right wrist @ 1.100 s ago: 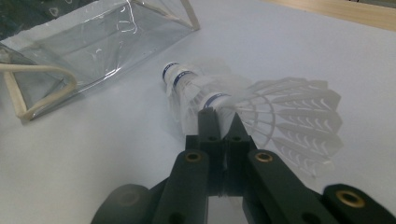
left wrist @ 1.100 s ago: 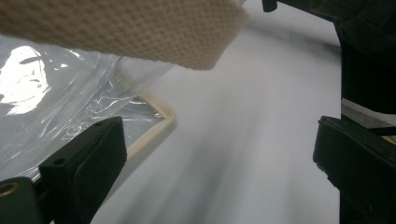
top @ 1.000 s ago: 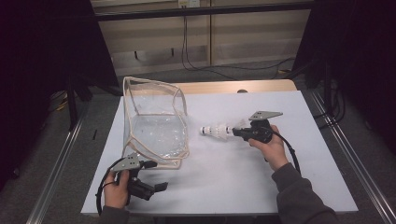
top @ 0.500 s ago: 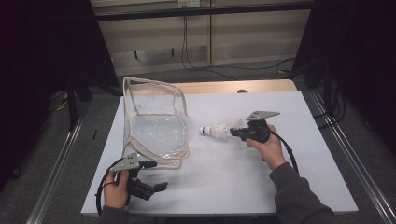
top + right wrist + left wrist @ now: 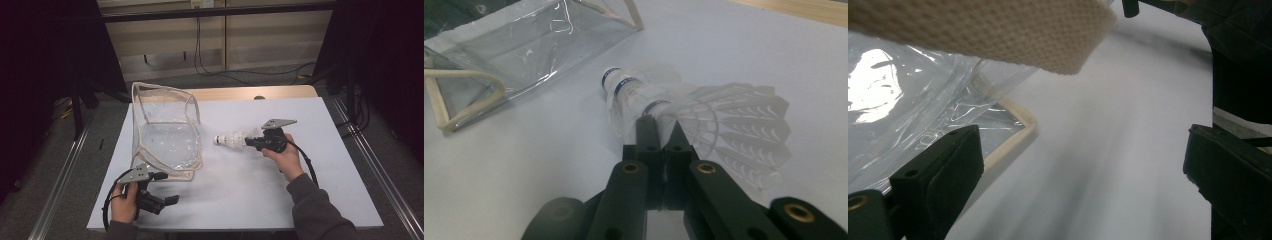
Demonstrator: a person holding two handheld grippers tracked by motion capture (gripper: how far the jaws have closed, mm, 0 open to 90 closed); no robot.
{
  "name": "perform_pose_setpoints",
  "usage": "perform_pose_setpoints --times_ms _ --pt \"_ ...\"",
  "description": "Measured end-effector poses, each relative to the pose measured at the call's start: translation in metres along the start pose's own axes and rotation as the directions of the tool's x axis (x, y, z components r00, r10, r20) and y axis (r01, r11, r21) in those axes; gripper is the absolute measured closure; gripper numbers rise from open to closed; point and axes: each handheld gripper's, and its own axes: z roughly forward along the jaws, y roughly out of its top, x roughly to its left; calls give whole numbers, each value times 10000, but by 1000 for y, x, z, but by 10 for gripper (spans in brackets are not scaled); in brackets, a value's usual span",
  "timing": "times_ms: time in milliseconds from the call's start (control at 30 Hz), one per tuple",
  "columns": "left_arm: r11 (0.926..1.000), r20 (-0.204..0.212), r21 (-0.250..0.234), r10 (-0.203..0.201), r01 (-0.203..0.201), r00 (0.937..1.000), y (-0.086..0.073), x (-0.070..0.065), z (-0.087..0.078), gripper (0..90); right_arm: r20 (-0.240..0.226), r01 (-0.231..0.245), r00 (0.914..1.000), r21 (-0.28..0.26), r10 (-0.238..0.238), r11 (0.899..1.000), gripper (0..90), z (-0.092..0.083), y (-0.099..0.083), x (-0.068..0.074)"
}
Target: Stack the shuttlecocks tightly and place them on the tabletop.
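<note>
Right gripper [image 5: 252, 142] — jaws clamped on feathered skirt of shuttlecocks [image 5: 231, 139], a nested stack lying on its side, white cork ends toward bag. Stack sits over white table [image 5: 310, 200], just right of clear plastic bag [image 5: 167, 135] with cream trim, apart from it. Right gripper view: closed black jaws pinch feathers [image 5: 724, 125]; blue bands ring corks. Left gripper [image 5: 167, 201] — jaws wide apart, nothing between them, near bag's front corner, low over table edge.
</note>
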Motion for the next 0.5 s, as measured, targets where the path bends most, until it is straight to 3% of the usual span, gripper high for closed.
perform_pose_setpoints --times_ms 500 --pt "10000 7 36 14 -14 10000 0 0 0 28 -19 32 10000 73 -32 10000 893 4 1 0"
